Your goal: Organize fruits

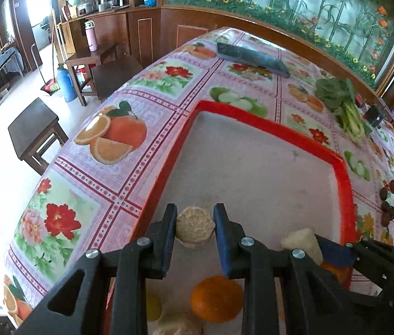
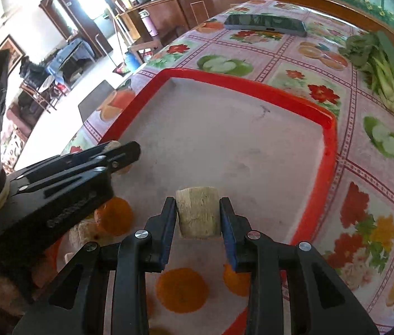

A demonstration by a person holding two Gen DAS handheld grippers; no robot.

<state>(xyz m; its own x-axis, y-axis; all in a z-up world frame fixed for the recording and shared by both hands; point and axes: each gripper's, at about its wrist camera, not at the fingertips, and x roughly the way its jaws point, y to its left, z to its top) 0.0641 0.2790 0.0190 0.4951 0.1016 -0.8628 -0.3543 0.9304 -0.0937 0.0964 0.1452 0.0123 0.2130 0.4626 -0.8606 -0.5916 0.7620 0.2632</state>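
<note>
A red tray (image 1: 344, 176) with a pale floor lies on the flowered tablecloth; it also shows in the right wrist view (image 2: 328, 150). My left gripper (image 1: 195, 227) is shut on a pale fibrous chunk (image 1: 195, 227) over the tray's near part. My right gripper (image 2: 198, 216) is shut on a cream cut piece (image 2: 198, 215), which also shows at the right of the left view (image 1: 303, 243). Oranges lie in the tray below the grippers: one under the left (image 1: 216, 298), others under the right (image 2: 181, 290). The left gripper's body (image 2: 65, 178) reaches in from the left.
A phone (image 1: 252, 58) lies at the table's far end, also in the right view (image 2: 266, 23). Leafy greens (image 1: 342, 103) lie at the far right. Dark round fruits (image 1: 388, 201) sit right of the tray. Wooden stools (image 1: 35, 131) stand left of the table.
</note>
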